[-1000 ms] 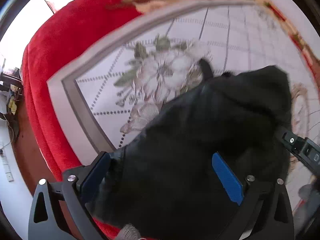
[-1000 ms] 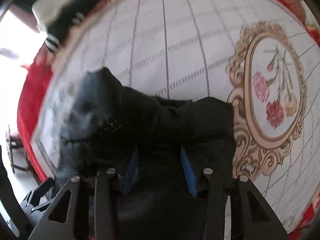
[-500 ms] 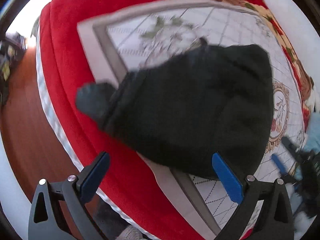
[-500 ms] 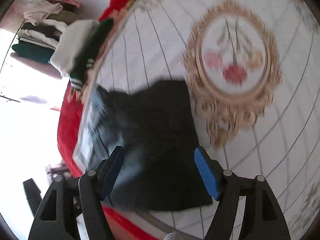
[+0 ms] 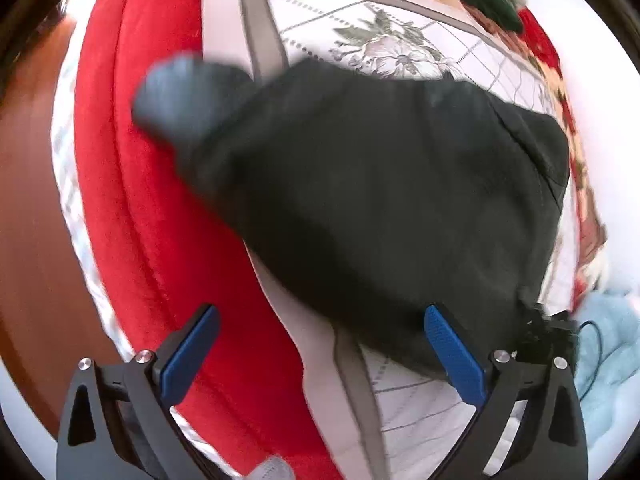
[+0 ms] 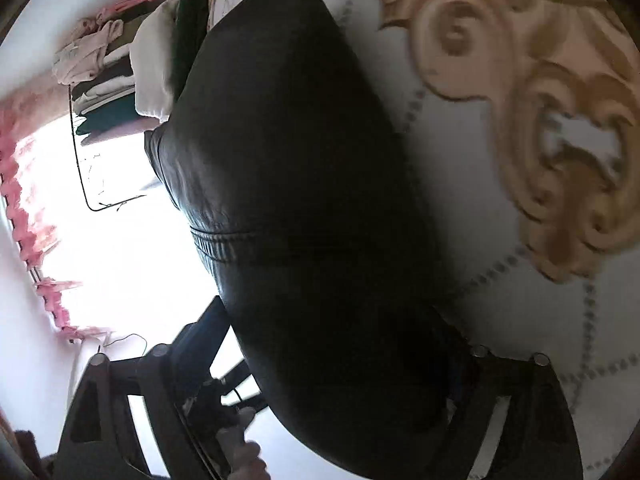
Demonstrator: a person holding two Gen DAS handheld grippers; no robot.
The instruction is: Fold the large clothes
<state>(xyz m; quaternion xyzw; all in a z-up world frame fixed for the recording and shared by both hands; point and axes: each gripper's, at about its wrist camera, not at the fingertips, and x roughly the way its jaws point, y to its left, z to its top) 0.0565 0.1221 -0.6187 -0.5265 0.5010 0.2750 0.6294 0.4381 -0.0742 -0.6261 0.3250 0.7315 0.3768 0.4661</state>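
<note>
black jacket point(image 5: 380, 200) lies bunched on the patterned bedspread point(image 5: 400, 48), centre of frame, w/ one sleeve toward upper left. left gripper point(image 5: 320, 344) fingers wide open, empty. right gripper point(image 6: 332, 380): jacket fills the gap, grip i cannot tell. looks heavy, smooth (maybe slippery); better pinch at the stitched hem point(image 6: 224, 240).

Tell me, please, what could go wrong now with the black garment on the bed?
The black garment has one blurred end over the red bed edge, so it may slide toward the floor. The left gripper is open and holds nothing. In the right wrist view the cloth covers the right gripper, so its grasp cannot be checked.
</note>
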